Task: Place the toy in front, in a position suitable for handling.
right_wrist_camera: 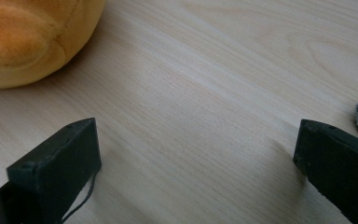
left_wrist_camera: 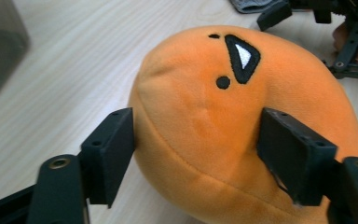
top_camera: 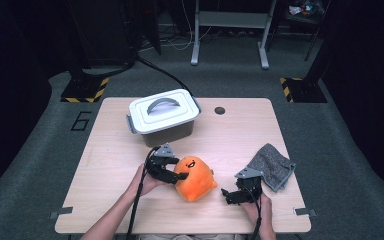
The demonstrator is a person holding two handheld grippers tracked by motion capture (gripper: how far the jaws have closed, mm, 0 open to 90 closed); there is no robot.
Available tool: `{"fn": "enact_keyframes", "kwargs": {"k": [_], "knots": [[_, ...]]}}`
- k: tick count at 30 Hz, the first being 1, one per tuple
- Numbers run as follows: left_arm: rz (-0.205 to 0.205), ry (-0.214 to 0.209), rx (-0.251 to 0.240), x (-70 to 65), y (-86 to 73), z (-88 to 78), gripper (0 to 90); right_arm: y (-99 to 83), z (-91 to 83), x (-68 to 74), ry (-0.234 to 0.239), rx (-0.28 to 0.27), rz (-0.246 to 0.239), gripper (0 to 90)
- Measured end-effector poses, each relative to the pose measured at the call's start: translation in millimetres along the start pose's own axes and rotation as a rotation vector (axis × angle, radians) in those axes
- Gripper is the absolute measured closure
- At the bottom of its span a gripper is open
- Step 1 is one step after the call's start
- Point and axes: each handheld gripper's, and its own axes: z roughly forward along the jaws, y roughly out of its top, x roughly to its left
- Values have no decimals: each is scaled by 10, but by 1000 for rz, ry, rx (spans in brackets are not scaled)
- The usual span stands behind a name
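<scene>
Black fingers of the left gripper stand on either side of the orange plush toy, both pads against its fur, the far one denting it, so I'd call it a pinch just taking hold rather than a firm one. That toy lies on the table near the front edge, roughly at 6 o'clock from the lidded grey box, its stitched eye facing up.

At about 3 o'clock from the toy, the right gripper rests low over bare wood, its fingers spread wide with nothing between them. A grey cloth lies at 1 o'clock from it.

My reading is that the grasp on the toy is the step in hand. Next it wants a firmer squeeze before any lift, since soft stuffing gives; and the box's lid is on, so the free gripper may have to deal with that if the toy is bound there.
</scene>
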Motion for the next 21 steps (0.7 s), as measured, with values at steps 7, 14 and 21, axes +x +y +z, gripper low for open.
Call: {"fn": "enact_keyframes", "kwargs": {"k": [7, 14, 21], "knots": [[10, 0, 2, -27, -64, 21, 472, 0, 0, 0, 0, 0, 0, 0], [-22, 19, -27, -57, -114, -8, 668, 0, 1, -4, -2, -1, -3, 0], [-78, 10, -100, -98, -138, -86, 719, -3, -1, 1, -6, -5, 1, 0]]}}
